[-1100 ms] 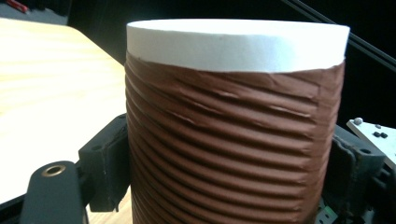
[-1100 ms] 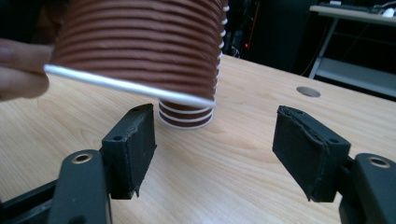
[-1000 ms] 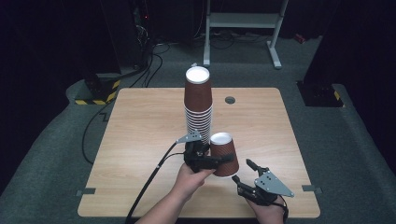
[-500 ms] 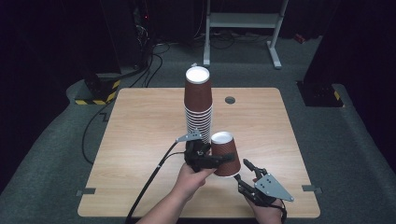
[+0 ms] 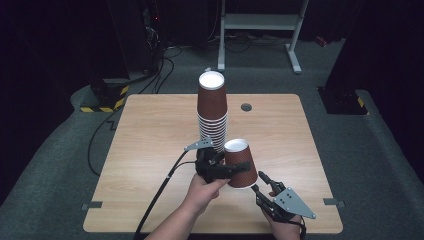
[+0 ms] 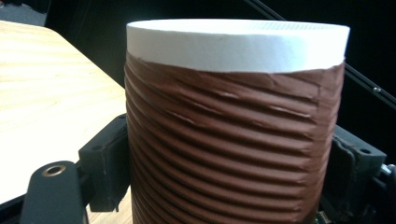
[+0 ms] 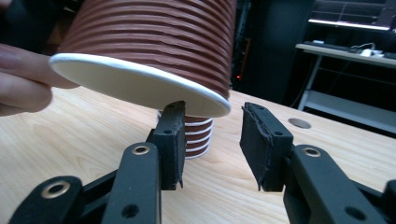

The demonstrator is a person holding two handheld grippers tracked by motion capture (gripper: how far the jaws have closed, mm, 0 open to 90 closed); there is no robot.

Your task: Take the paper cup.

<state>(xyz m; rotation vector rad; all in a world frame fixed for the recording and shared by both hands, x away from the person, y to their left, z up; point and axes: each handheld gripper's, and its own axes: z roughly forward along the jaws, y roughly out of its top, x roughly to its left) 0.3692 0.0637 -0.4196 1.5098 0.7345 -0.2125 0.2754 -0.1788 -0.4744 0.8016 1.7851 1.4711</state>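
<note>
One cup (image 5: 240, 164) is pinched upside-down by left gripper (image 5: 220, 169) near table's (image 5: 150, 150) front edge, so right gripper (image 7: 210, 140), jaws just closing w/ nothing between, can take its rim.

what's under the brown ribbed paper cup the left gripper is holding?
Under the brown ribbed paper cup there is bare wooden table; it hangs tilted, clear of it. The right gripper sits just below its rim, jaws closing on nothing. The cup's inside is hidden.

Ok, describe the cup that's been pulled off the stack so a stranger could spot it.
On the wooden table, find the tall stack of brown ribbed cups. Just in front of it, the left gripper holds one cup. It alone is lifted, tilted and separate.
</note>
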